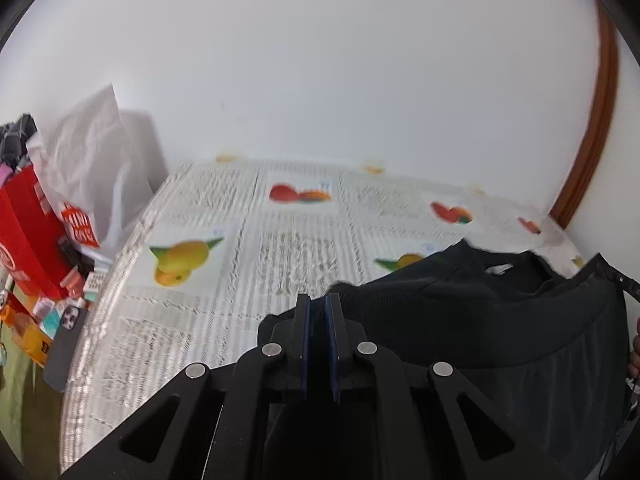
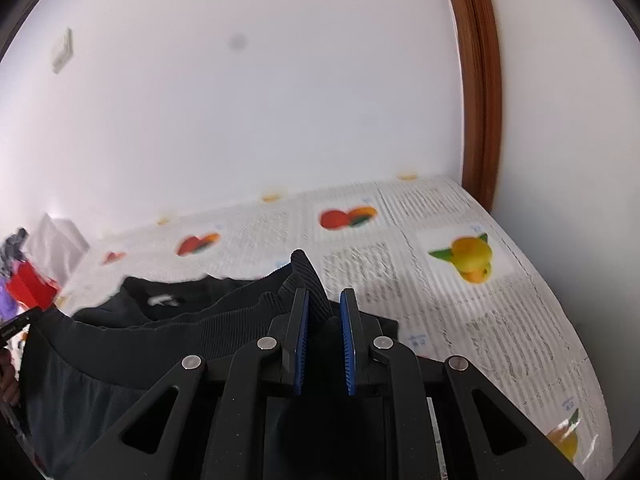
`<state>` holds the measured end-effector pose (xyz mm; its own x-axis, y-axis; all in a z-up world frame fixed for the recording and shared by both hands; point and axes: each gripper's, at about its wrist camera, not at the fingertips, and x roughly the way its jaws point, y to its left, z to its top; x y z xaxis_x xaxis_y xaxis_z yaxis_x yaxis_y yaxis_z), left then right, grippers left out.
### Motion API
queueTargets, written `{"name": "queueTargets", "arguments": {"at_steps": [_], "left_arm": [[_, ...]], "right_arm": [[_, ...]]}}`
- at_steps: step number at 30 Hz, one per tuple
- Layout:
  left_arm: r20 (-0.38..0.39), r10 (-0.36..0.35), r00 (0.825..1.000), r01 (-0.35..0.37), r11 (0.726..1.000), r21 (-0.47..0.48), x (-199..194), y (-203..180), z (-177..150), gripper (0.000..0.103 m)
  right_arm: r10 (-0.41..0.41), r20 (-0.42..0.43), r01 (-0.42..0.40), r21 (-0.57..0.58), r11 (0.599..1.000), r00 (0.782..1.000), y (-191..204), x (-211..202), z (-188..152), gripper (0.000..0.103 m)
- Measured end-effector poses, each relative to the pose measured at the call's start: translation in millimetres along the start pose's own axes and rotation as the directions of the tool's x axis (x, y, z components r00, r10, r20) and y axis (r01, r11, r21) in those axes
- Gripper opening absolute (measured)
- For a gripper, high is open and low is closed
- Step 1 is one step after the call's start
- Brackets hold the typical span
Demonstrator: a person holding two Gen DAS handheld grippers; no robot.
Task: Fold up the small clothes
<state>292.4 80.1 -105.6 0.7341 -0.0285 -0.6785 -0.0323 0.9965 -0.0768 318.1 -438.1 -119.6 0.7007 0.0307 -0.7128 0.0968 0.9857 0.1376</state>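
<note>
**Black garment held up at both ends over the bench**

In front of me is a white wall (image 1: 320, 60), with a brown door frame (image 2: 480, 80) at its right end. Below it runs my bench (image 1: 200, 340), covered with a white cloth printed with fruit pictures and blocks of grey lettering.

The black garment (image 1: 480, 320) lies across the near part of the bench, between my two tools. Its ribbed band runs from side to side, a thinner, slightly sheer panel hangs below that, and a small white label shows inside the neck opening. In my left view it fills the lower right; in my right view it fills the lower left.

At the left end of the bench I see a white shopping bag (image 1: 92, 160) with an orange logo, a red box (image 1: 28, 232) beside it, and a dark phone (image 1: 64, 344) lying at the bench edge among small packets that are too blurred for me to name.

My left hand-held gripper (image 1: 319, 308) has its blue pads pressed together on the left edge of the garment. My right hand-held gripper (image 2: 325, 304) stands with a narrow gap between its pads, and a ribbed corner of the garment (image 2: 308, 276) rises between them; I cannot tell whether the pads press on it.
</note>
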Motion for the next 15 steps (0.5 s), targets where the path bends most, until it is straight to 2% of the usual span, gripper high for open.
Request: {"name": "queueTargets", "arguments": {"at_steps": [1,2,3,4,8,11,12,14,15], "left_arm": [[-0.005,0.092,0.996,-0.092,0.996,0.014,8,0,-1,0.002],[-0.013,0.13,0.991,-0.13,0.991,0.022,14,1,-1,0.002],[-0.03,0.096,0.995,-0.096,0.995,0.006,19,6,-2,0.002],[-0.049,0.029,0.998,-0.03,0.999,-0.031,22,13,-3,0.002],[-0.068,-0.019,0.997,0.016,0.999,-0.042,22,15,-8,0.002],[-0.074,-0.109,0.991,0.106,0.994,-0.038,16,11,-10,0.003],[-0.067,-0.127,0.99,0.125,0.992,-0.028,13,9,-11,0.006],[-0.071,-0.156,0.985,0.157,0.988,0.007,8,1,-13,0.026],[-0.083,-0.157,0.984,0.16,0.987,0.027,9,-3,-14,0.03]], "right_arm": [[-0.045,-0.036,0.044,-0.018,0.999,0.998,2,10,-3,0.015],[-0.1,-0.072,0.097,-0.043,0.994,0.992,3,22,-6,0.015],[-0.13,-0.105,0.124,-0.059,0.991,0.986,3,31,-10,0.015],[-0.141,-0.146,0.133,-0.065,0.989,0.979,2,40,-15,0.015],[-0.134,-0.168,0.123,-0.075,0.99,0.977,3,44,-17,0.019],[-0.141,-0.181,0.124,-0.105,0.987,0.973,3,43,-15,0.027],[-0.139,-0.181,0.12,-0.113,0.986,0.974,2,41,-14,0.03],[-0.138,-0.184,0.117,-0.123,0.985,0.973,2,36,-16,0.033],[-0.14,-0.19,0.117,-0.125,0.985,0.972,2,36,-16,0.033]]}}
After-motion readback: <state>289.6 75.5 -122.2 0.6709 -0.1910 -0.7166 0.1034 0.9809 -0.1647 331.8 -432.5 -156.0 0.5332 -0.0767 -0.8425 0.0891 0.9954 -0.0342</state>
